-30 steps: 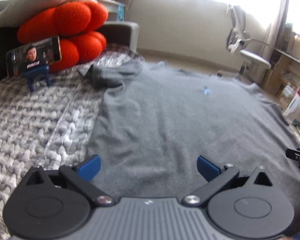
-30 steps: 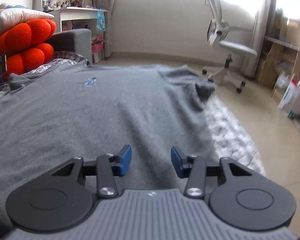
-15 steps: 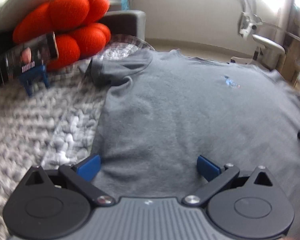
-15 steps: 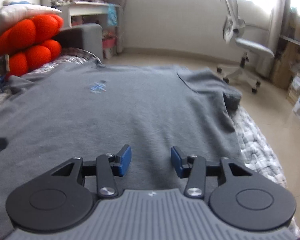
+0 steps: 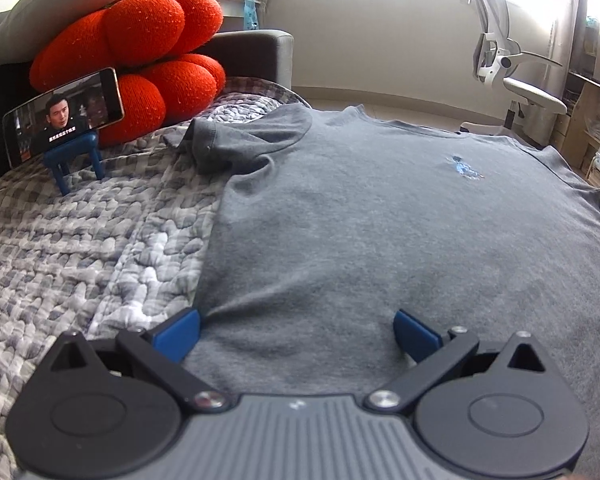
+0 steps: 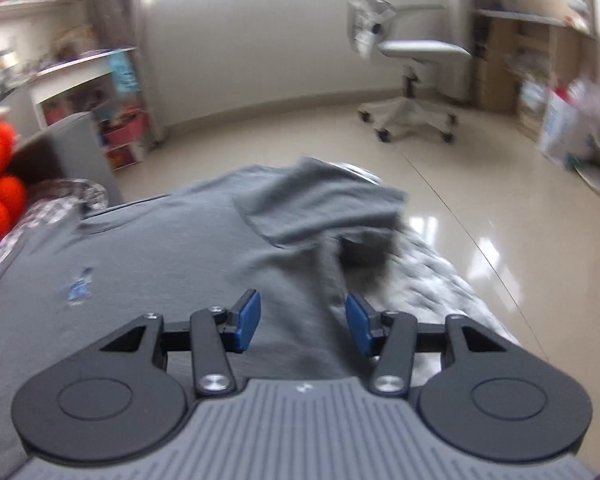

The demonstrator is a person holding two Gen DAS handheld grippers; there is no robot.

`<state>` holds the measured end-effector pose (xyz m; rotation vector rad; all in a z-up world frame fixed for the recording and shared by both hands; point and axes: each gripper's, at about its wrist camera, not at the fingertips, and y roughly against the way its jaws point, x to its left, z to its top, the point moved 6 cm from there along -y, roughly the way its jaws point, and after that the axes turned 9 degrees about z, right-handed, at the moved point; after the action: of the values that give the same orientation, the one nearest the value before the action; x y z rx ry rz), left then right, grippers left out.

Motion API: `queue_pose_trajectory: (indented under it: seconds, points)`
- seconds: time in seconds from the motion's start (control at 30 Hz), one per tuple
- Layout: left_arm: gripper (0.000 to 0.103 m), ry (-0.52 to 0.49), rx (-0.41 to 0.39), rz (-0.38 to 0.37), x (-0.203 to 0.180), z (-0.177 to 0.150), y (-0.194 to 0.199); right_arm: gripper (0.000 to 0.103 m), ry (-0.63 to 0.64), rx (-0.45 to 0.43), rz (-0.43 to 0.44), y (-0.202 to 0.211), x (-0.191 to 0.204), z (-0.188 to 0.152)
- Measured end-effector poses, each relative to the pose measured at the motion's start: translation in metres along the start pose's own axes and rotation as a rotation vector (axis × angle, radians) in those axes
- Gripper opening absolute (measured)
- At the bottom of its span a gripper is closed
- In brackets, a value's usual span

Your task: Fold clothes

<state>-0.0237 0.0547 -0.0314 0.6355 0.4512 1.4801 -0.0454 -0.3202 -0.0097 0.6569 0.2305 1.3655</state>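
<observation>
1. Left wrist view: we saw the grey T-shirt (image 5: 360, 216) lying spread flat on a bed covered by a grey-and-white checked quilt (image 5: 80, 232). Its collar pointed away from the camera and a small blue logo (image 5: 464, 168) faced up on the chest.
2. The left claw (image 5: 296, 330) stood wide apart, low over the near part of the shirt. Its left blue pad (image 5: 178, 330) sat right at the shirt's side edge, where the cloth showed a small pucker; the other pad was over the shirt body. We could not tell whether either pad touched the cloth. Nothing was clamped.
3. The shirt's sleeve (image 5: 244, 136) on that side lay rumpled on the quilt. Beyond it, a phone (image 5: 64, 116) with a lit screen stood on a small blue stand (image 5: 78, 156), in front of an orange lobed cushion (image 5: 140, 56) with a pale pillow on top.
4. Right wrist view, blurred: we saw the right claw (image 6: 302, 322) above the shirt (image 6: 160, 264) near its other side edge, its jaws opening, about half apart. Shirt fabric lay below and between the pads, not pinched.
5. The far sleeve (image 6: 320, 208) was folded in over the shirt body, near the bed's edge. Past it were a shiny tiled floor (image 6: 480, 208) and a white office chair (image 6: 412, 64).
</observation>
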Motion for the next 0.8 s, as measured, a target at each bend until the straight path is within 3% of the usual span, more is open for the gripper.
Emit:
queue_pose_trajectory:
  seconds: [0.13, 0.3, 0.53, 0.67, 0.8]
  points:
    - [0.103, 0.002, -0.003, 0.002, 0.000, 0.000, 0.000, 0.053, 0.011, 0.036, 0.033, -0.014, 0.006, -0.009]
    - [0.103, 0.004, 0.000, 0.006, 0.000, 0.001, -0.001, 0.057, 0.123, 0.011, -0.014, -0.018, 0.018, -0.017]
    - [0.101, 0.063, 0.006, -0.039, 0.002, 0.025, 0.001, 0.060, 0.114, -0.006, -0.012, -0.019, 0.015, -0.017]
    - [0.101, 0.089, 0.001, -0.062, -0.006, 0.044, -0.012, 0.062, 0.137, -0.009, -0.036, -0.020, 0.020, -0.019]
    - [0.101, 0.058, 0.030, -0.033, -0.018, 0.054, -0.040, 0.065, 0.128, -0.011, -0.028, -0.020, 0.018, -0.019]
